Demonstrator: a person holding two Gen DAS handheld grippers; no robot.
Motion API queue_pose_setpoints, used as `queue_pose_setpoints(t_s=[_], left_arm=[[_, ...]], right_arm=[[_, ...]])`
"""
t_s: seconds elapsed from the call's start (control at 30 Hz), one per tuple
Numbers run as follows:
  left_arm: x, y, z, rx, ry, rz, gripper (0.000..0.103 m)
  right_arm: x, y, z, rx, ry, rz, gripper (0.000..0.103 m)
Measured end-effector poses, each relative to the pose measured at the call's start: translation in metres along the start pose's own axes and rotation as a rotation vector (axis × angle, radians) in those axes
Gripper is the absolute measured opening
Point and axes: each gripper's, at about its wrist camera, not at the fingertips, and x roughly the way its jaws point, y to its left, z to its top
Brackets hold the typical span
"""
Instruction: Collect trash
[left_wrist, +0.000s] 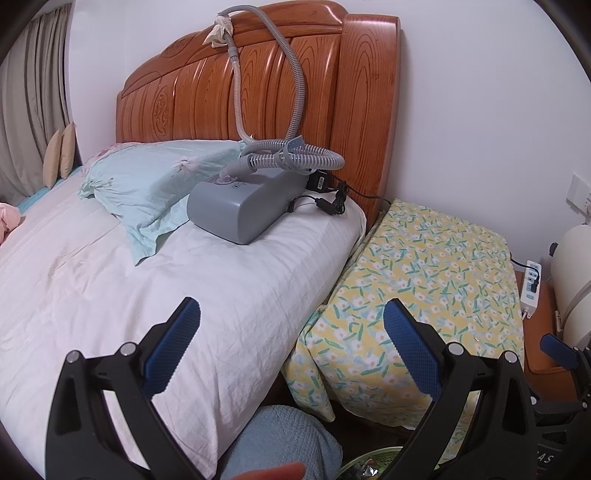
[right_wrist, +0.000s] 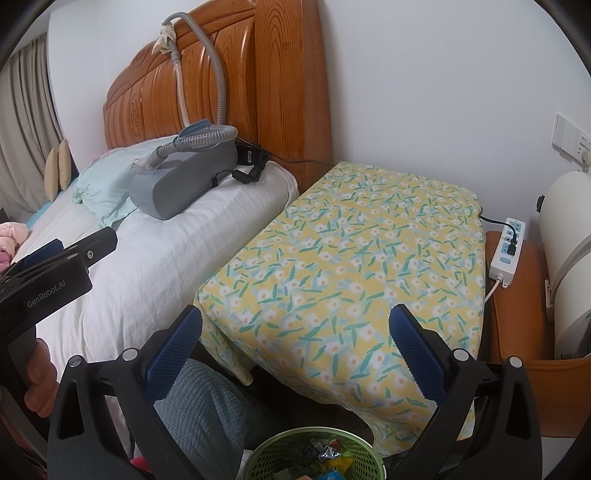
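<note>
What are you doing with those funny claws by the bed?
A person is holding two claws to collect trash in a bedroom. Right now the left claw and the right claw are both open and holding nothing. A green basket on the floor below them already has wrappers in it. No trash shows on the flowery yellow cloth or the white bed, where a grey machine with a hose sits by a pillow.

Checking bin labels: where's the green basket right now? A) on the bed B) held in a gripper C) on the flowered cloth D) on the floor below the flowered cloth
D: the green basket with wrappers inside sits low on the floor, in front of the flowered cloth; both the left gripper and right gripper are open and empty.
</note>
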Motion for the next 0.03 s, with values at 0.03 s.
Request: queue_pose_setpoints(t_s=[0.03], left_arm=[[0.0001, 0.0007, -0.0001, -0.003, 0.0, 0.0, 0.095]], right_arm=[[-0.0004, -0.0001, -0.0015, 0.001, 0.0, 0.001, 0.1]])
